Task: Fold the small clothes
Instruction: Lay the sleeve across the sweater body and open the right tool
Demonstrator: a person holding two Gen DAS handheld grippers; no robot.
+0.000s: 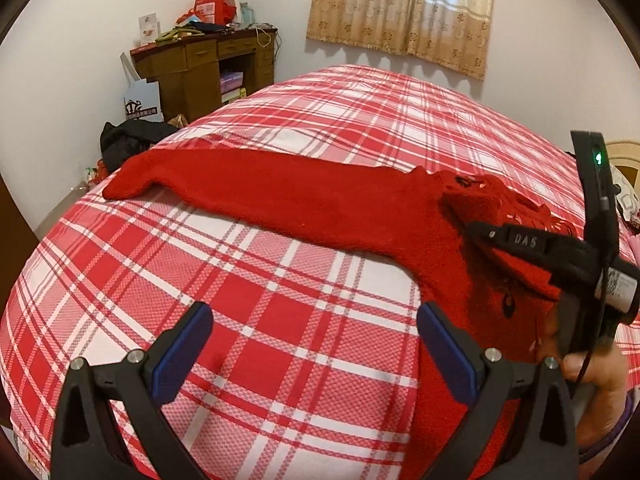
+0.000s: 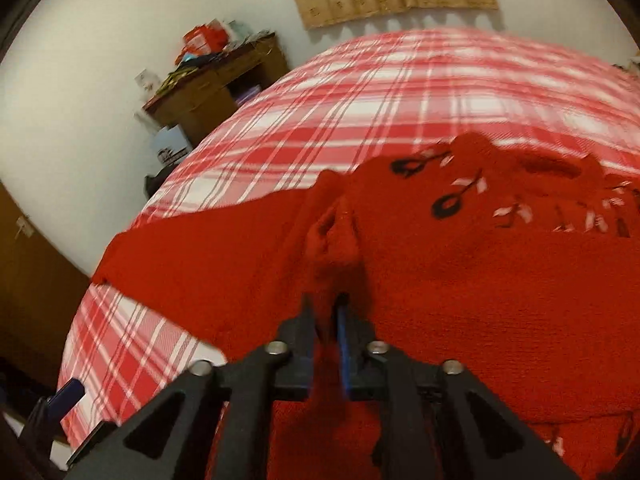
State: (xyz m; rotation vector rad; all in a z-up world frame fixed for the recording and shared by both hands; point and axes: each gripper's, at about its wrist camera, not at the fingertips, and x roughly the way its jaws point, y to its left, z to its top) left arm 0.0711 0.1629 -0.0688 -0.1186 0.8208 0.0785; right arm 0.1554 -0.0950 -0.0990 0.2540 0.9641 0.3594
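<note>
Now my left claw (image 1: 314,354) hovers spread wide over the plaid bed (image 1: 280,300), gripping nothing. Beside it the red sweater (image 1: 304,200) lies flat, one sleeve stretched leftward. My right claw (image 2: 326,320), nearly together, has a fold of sweater between its pads.

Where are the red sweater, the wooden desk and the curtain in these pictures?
red sweater (image 1: 304,196): left wrist view, on the outstretched sleeve.
wooden desk (image 1: 192,76): left wrist view, on its front panel.
curtain (image 1: 404,12): left wrist view, on the patterned fabric's middle.
</note>
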